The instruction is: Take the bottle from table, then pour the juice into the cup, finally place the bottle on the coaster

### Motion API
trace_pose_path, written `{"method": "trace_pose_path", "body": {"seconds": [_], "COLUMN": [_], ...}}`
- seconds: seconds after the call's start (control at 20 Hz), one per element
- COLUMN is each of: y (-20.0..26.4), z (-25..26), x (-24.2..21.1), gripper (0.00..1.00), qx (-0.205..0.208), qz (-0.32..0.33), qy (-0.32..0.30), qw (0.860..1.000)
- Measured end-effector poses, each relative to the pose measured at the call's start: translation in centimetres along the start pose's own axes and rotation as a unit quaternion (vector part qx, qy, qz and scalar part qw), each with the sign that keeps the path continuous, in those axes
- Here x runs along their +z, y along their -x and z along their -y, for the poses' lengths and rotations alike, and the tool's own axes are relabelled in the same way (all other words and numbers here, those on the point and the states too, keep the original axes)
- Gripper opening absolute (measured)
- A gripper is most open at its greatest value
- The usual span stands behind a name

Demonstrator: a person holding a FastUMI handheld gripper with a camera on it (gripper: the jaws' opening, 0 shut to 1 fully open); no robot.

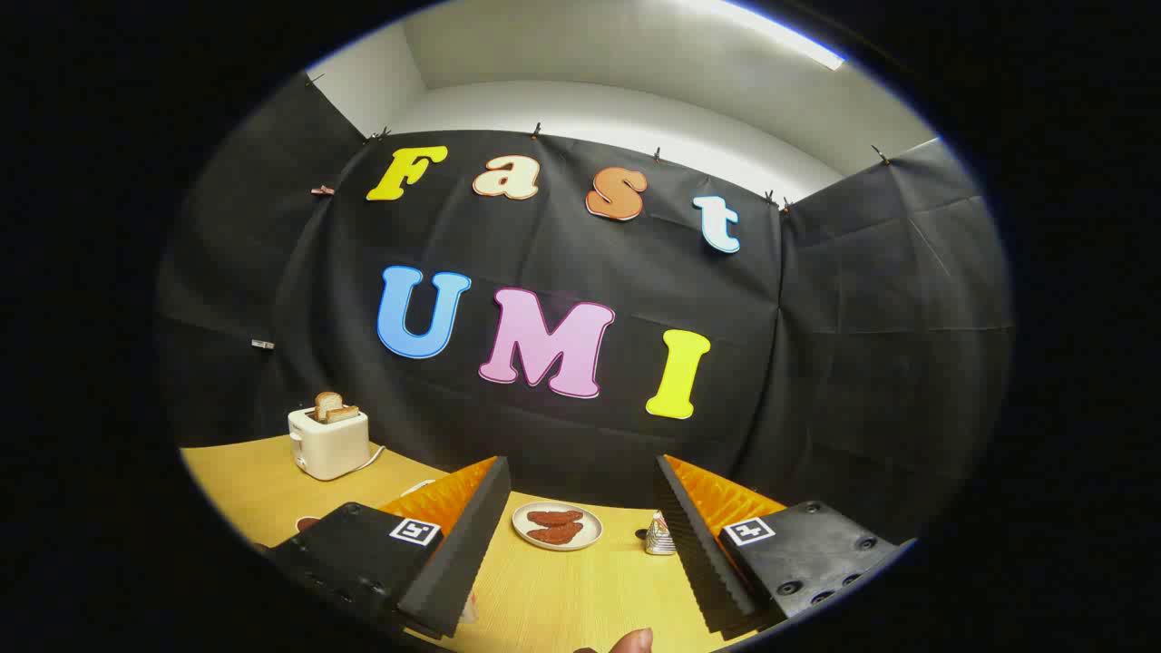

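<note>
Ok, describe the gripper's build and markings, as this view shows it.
The gripper has two long, wedge-shaped fingers with finely ribbed inner pads. Each rides on a black block body with round screw recesses, and each block carries a small square black-and-white marker. A fingertip of the person's hand shows below.

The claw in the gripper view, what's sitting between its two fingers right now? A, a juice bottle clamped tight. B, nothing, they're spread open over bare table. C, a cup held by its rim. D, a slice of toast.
B: the claw stands open with only bare wooden table between its fingers, a plate of reddish food lying beyond them and a toaster off by the wall.
</note>
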State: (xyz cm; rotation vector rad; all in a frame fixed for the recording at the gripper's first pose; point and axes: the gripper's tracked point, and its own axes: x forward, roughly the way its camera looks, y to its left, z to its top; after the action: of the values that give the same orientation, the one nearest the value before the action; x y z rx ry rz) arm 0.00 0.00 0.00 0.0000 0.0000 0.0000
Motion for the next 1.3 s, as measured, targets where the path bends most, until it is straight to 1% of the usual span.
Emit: {"method": "trace_pose_path", "body": {"seconds": [0.35,1.0,1.3], "y": [0.7,1.3,1.8], "z": [-1.4,-2.3,-3.0], "x": [0.5,-0.5,-0.2], "gripper": [0.97,0.97,0.97], "qx": [0.013,0.010,0.018], "qz": [0.008,-0.001,0.008], "qy": [0.007,-0.009,-0.009], "qw": [1.000,1.000,1.000]}}
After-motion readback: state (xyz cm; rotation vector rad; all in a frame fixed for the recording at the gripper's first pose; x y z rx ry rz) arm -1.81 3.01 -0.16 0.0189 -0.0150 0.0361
